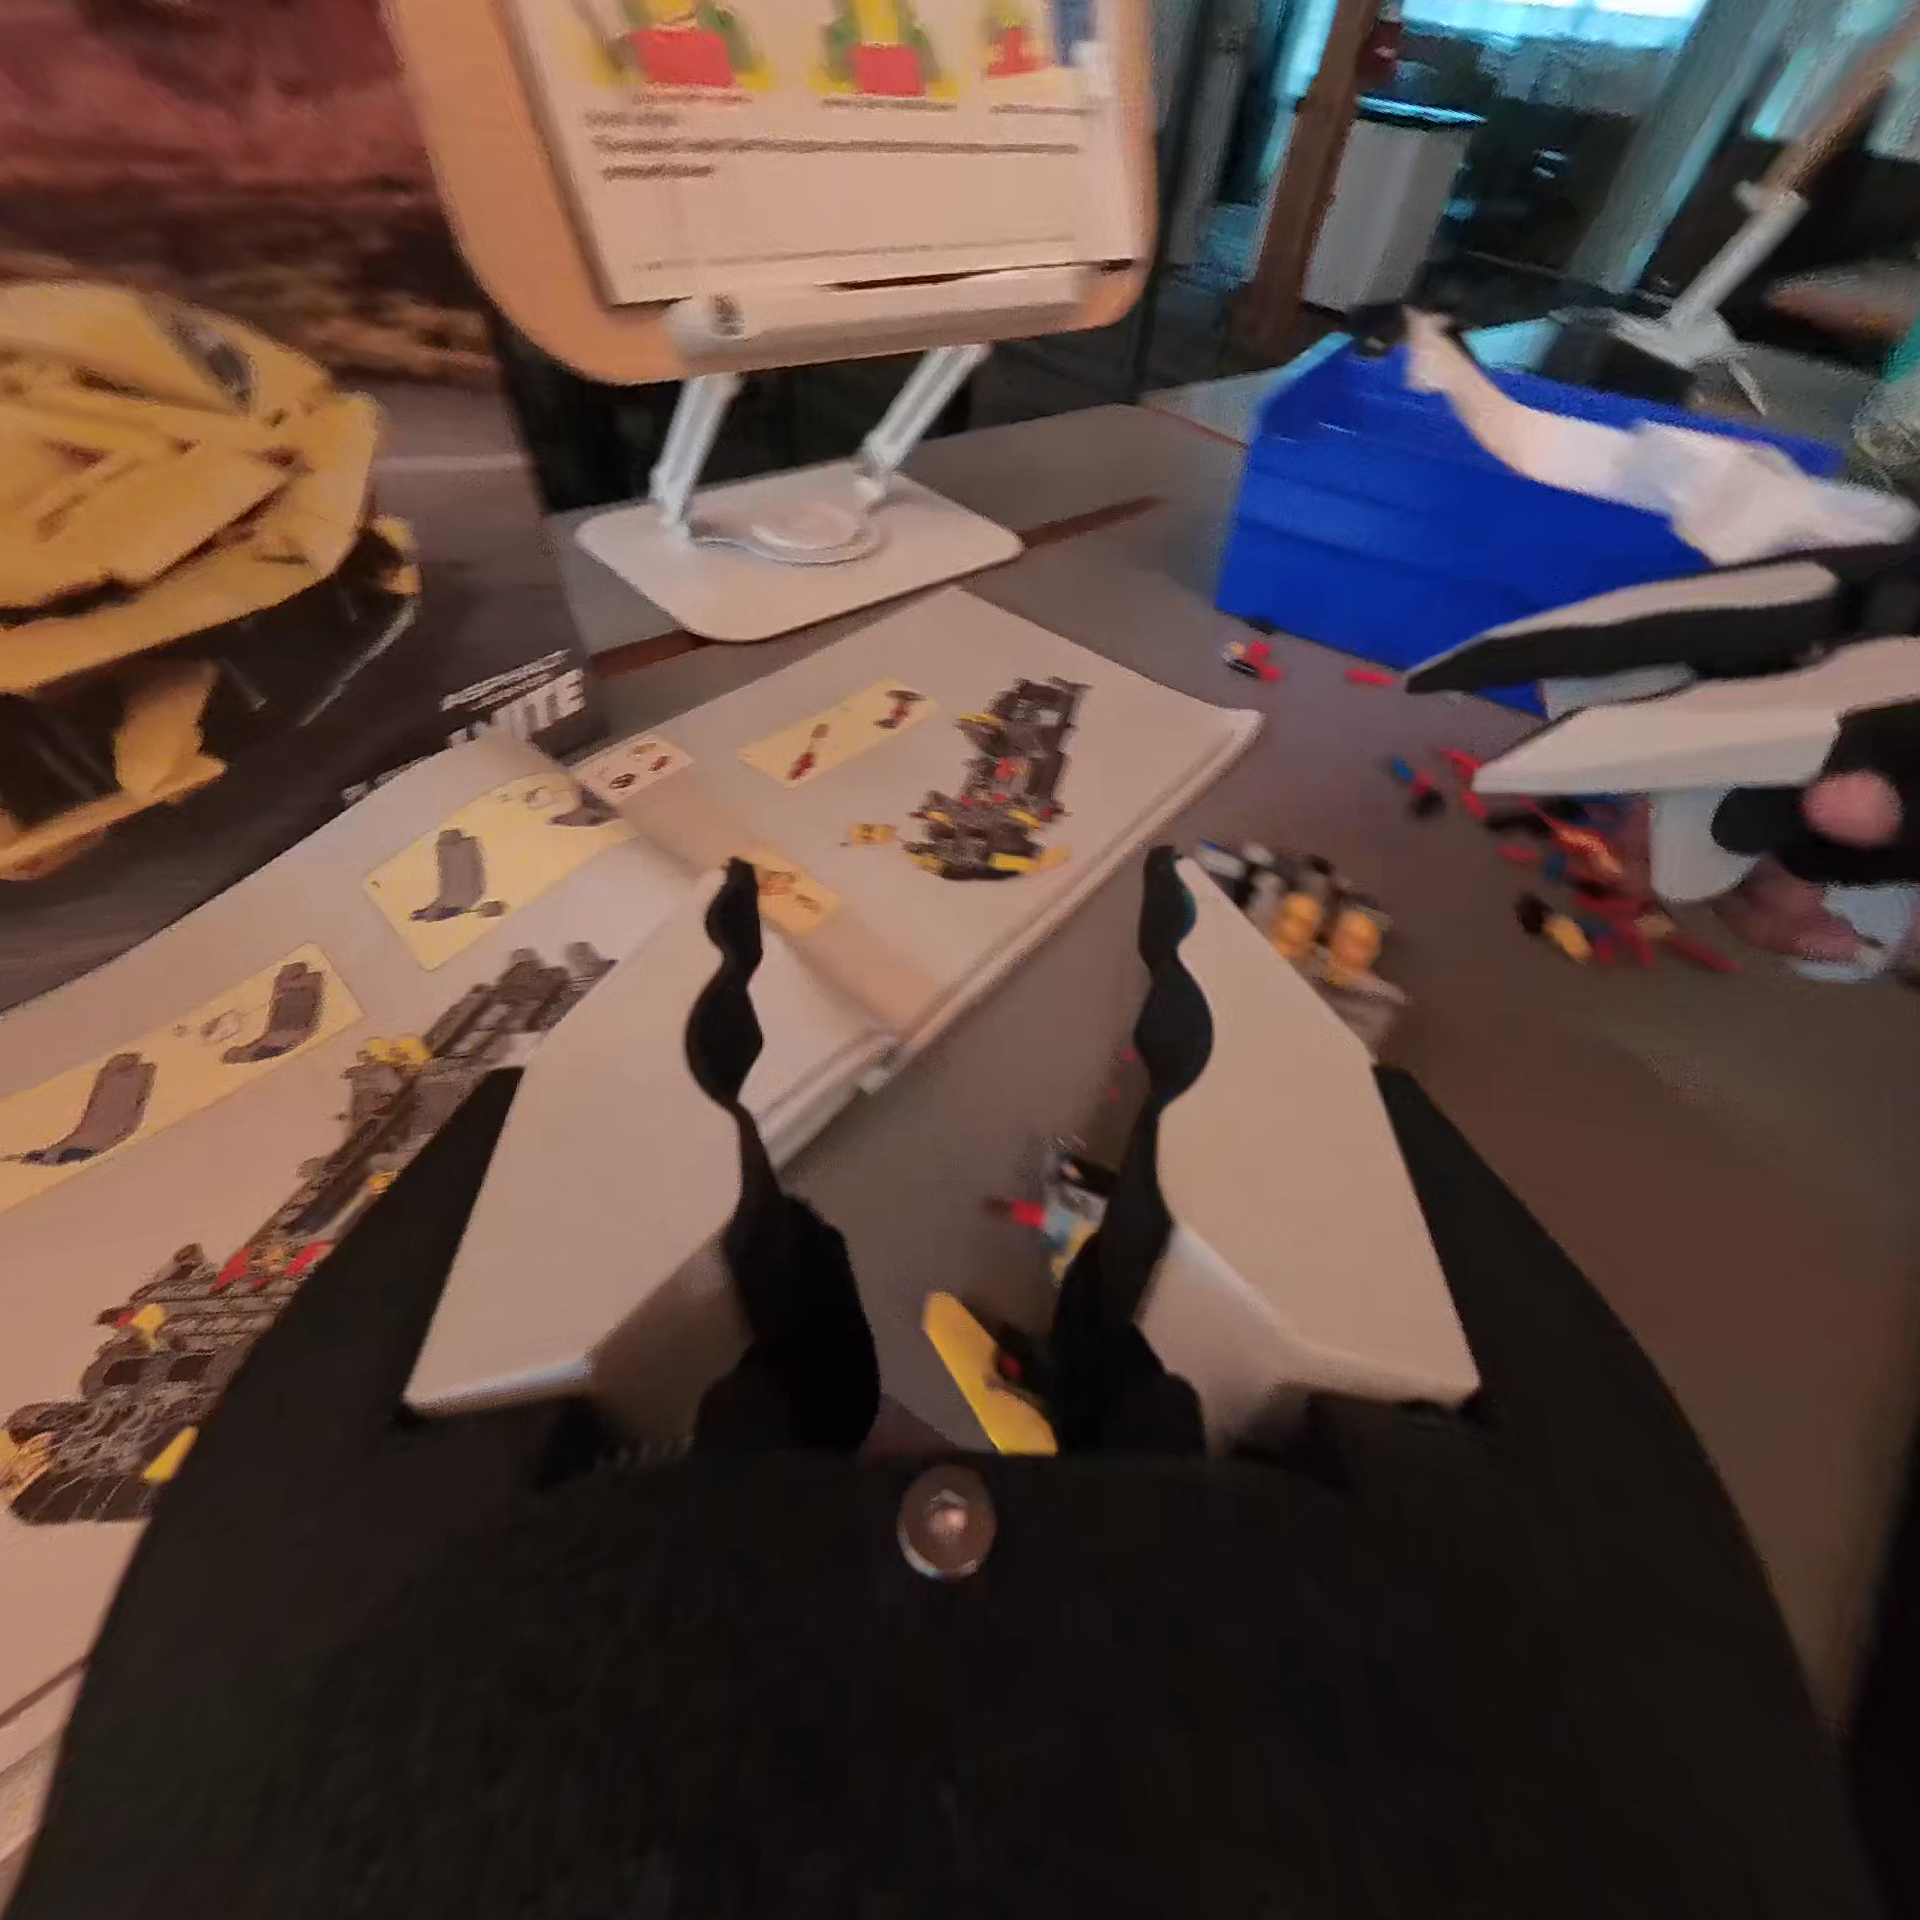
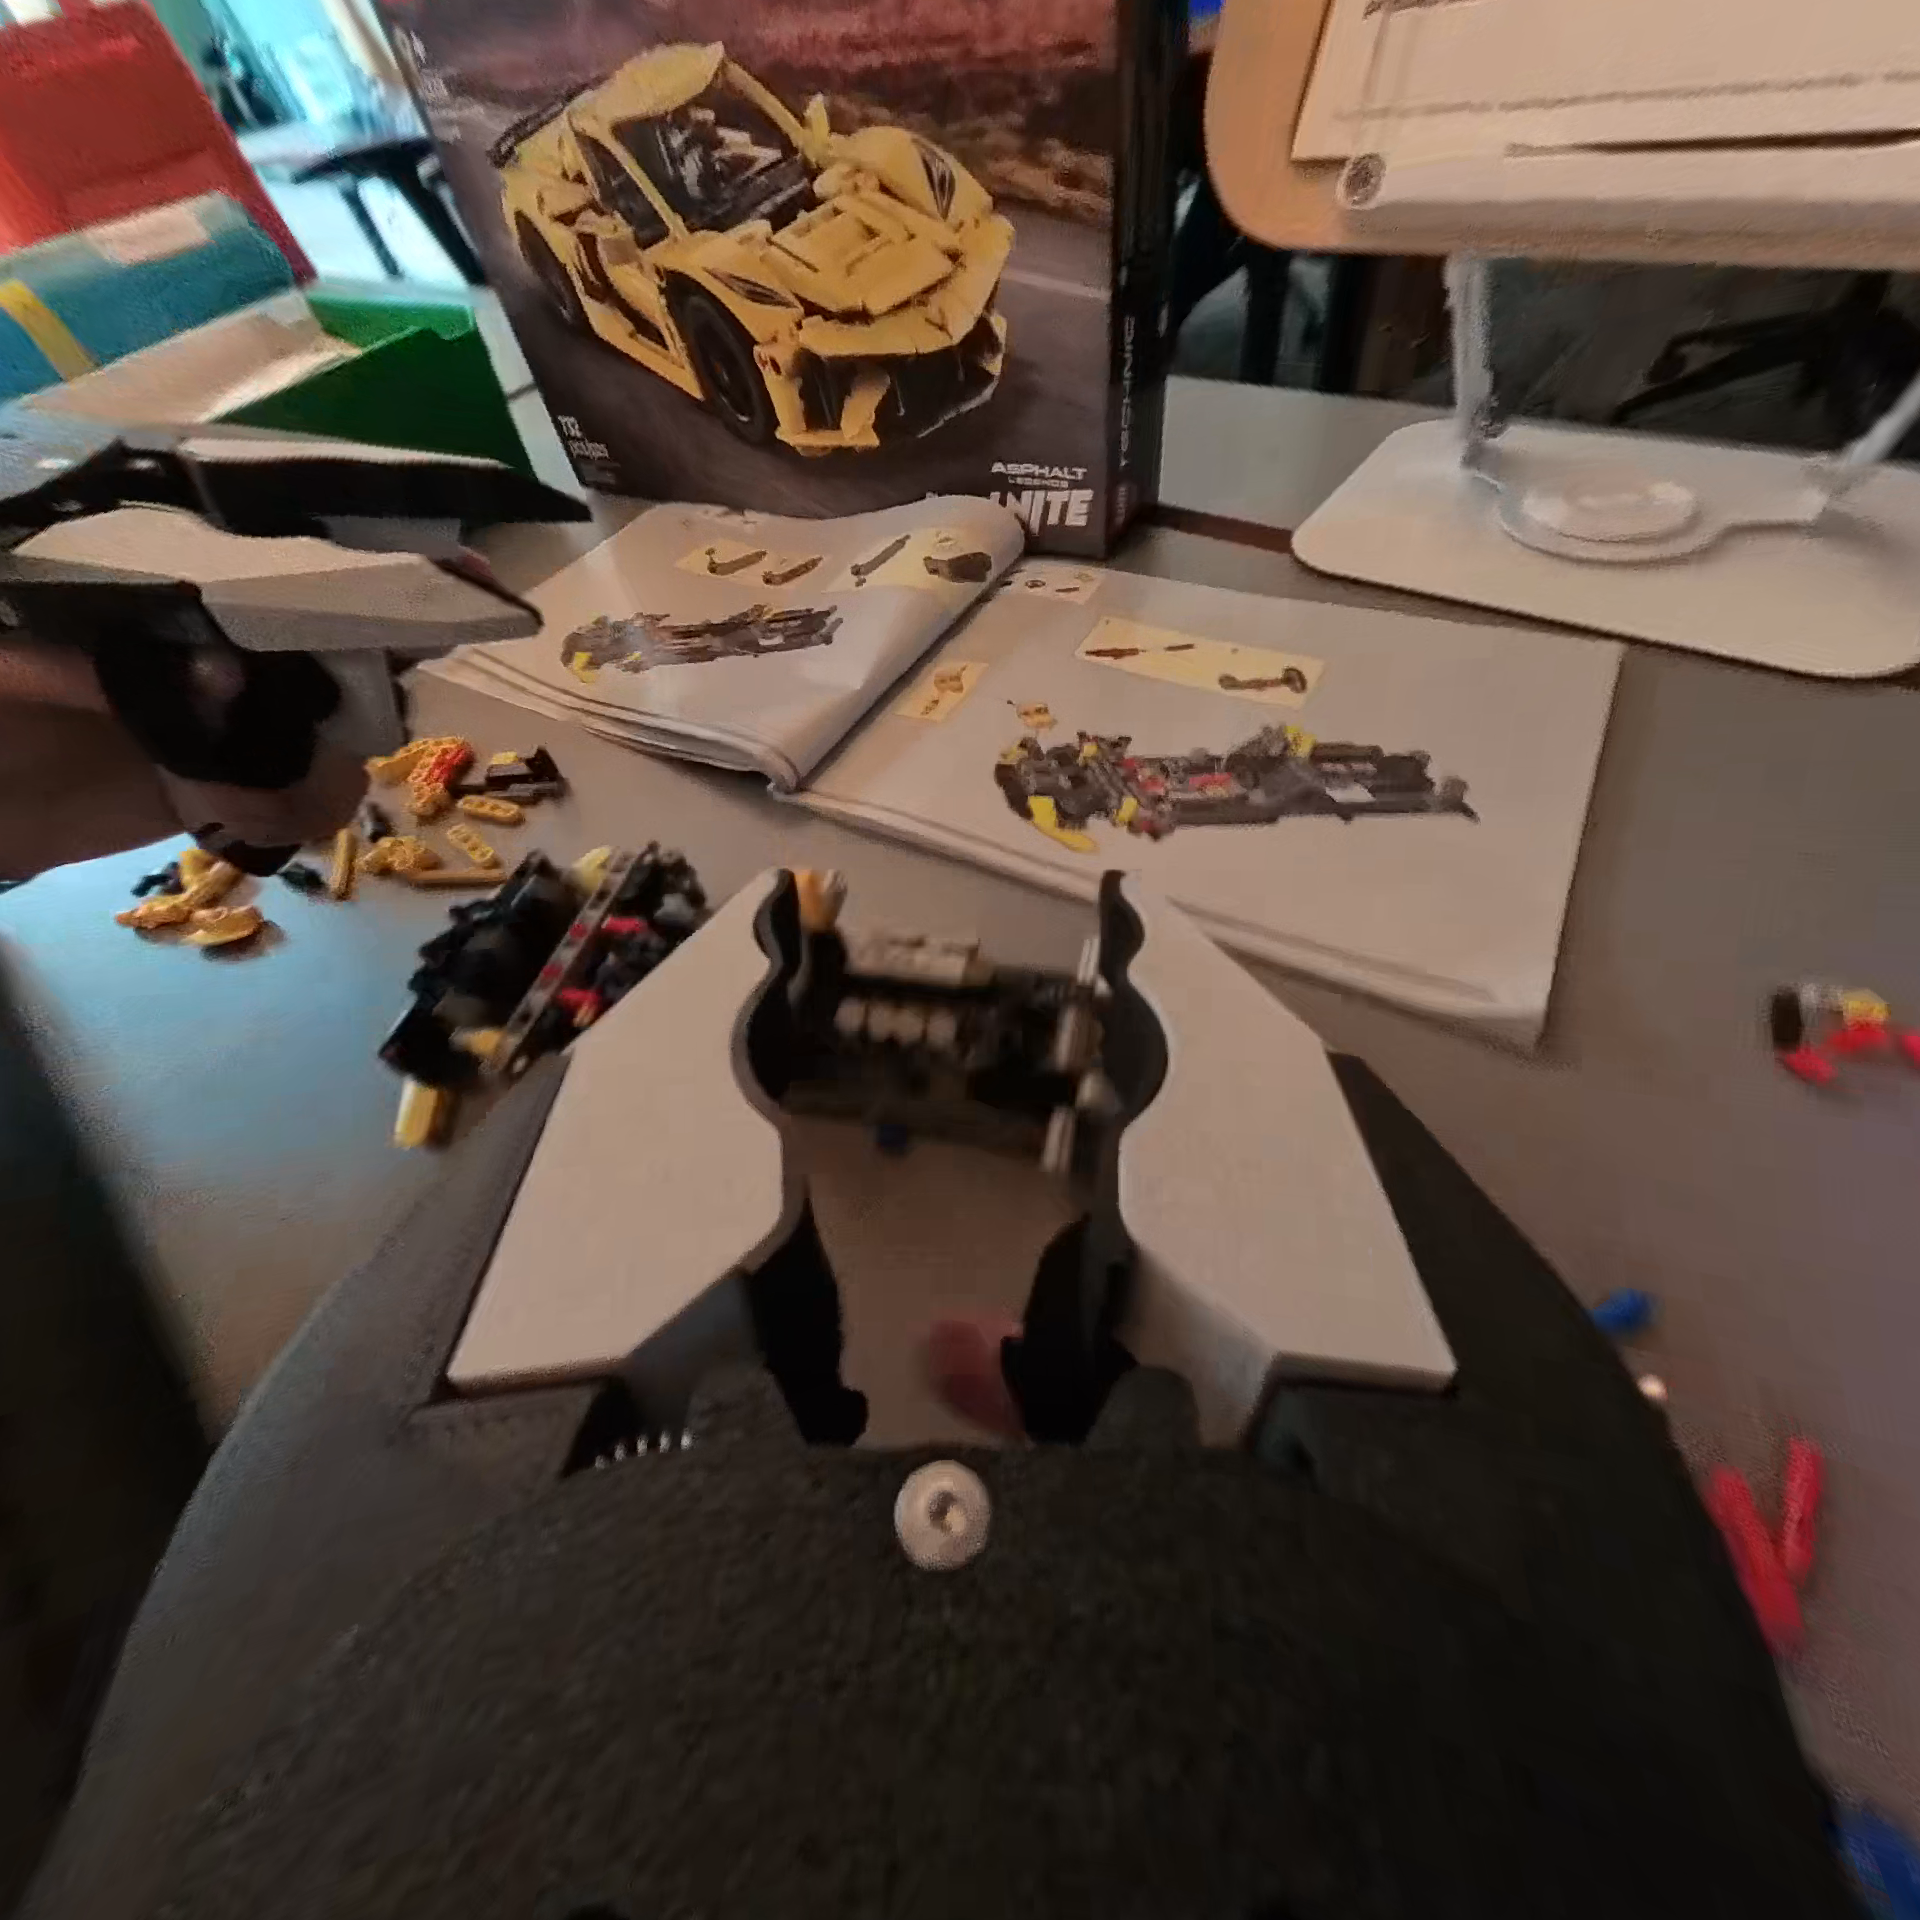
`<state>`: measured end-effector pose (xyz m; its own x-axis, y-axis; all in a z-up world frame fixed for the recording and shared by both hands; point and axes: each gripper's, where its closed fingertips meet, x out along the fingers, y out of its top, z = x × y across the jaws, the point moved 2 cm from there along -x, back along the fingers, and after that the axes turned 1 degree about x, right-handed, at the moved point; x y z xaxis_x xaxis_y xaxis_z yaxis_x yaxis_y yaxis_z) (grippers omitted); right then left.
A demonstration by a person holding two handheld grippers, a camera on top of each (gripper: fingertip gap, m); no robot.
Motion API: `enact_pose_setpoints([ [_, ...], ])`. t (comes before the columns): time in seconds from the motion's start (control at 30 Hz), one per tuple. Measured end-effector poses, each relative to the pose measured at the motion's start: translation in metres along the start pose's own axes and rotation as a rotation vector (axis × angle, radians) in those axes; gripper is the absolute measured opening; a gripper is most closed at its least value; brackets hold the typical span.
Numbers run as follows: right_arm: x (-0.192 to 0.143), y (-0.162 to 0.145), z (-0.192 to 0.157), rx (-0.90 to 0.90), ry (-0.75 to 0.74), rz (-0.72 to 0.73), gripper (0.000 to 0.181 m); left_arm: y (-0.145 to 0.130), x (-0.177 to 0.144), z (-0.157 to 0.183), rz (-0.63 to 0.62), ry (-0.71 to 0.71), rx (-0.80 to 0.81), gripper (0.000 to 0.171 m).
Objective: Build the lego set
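A dark grey and black chassis (image 2: 935, 1029), partly built with pale cylinders on top, sits between the right fingers (image 2: 665, 1132), near their tips; whether they touch it is unclear. A second black assembly (image 2: 540, 966) with red pins lies tilted just left of the left finger. Loose yellow pieces (image 2: 416, 821) lie scattered farther left.

- White document stand (image 1: 798, 540), base on the table (image 1: 1558, 1091) toward its far edge, holding papers (image 1: 831, 156).
- Blue bin (image 1: 1382, 540) at the far right, containing white material (image 1: 1621, 457).
- Green bin (image 2: 395, 384) at the far left.
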<state>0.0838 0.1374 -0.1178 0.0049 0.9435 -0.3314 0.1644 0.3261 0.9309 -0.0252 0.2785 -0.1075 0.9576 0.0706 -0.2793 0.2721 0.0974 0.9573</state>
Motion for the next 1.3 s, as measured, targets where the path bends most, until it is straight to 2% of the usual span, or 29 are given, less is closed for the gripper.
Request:
enact_pose_setpoints([
  [0.1,0.042,0.021,0.027,-0.004,-0.03,-0.078,0.056,0.002,0.028,-0.044,-0.045,0.11,-0.113,0.062],
  [0.13,0.055,0.027,0.038,0.001,-0.042,-0.076,0.052,-0.003,0.039,-0.05,-0.102,0.109,-0.127,0.057],
  [0.23,0.083,0.032,0.055,0.004,-0.02,-0.094,0.046,-0.019,0.07,-0.058,-0.287,0.103,-0.044,0.048],
  [0.3,0.096,0.026,0.066,-0.056,-0.042,-0.151,0.038,-0.026,0.087,-0.066,-0.371,0.146,0.058,0.023],
  [0.4,0.112,0.009,0.098,-0.131,-0.132,-0.295,0.018,-0.039,0.108,-0.075,-0.454,0.181,0.105,0.005],
  [0.47,0.113,-0.002,0.118,-0.126,-0.178,-0.36,0.0,-0.043,0.117,-0.082,-0.471,0.215,0.124,0.004],
  [0.57,0.108,-0.016,0.134,-0.111,-0.239,-0.411,0.0,-0.044,0.125,-0.089,-0.465,0.246,0.132,0.002],
  [0.63,0.106,-0.03,0.138,-0.135,-0.257,-0.481,0.0,-0.051,0.127,-0.095,-0.492,0.26,0.137,0.0],
  [0.87,0.104,-0.034,0.132,-0.146,-0.317,-0.449,0.0,-0.055,0.118,-0.099,-0.54,0.241,0.138,0.0],
  [1.07,0.104,-0.035,0.132,-0.116,-0.325,-0.436,0.0,-0.054,0.107,-0.096,-0.481,0.187,0.054,0.0],
  [1.3,0.104,-0.035,0.13,-0.126,-0.35,-0.442,0.0,-0.052,0.087,-0.103,-0.485,0.244,0.054,0.0],
])
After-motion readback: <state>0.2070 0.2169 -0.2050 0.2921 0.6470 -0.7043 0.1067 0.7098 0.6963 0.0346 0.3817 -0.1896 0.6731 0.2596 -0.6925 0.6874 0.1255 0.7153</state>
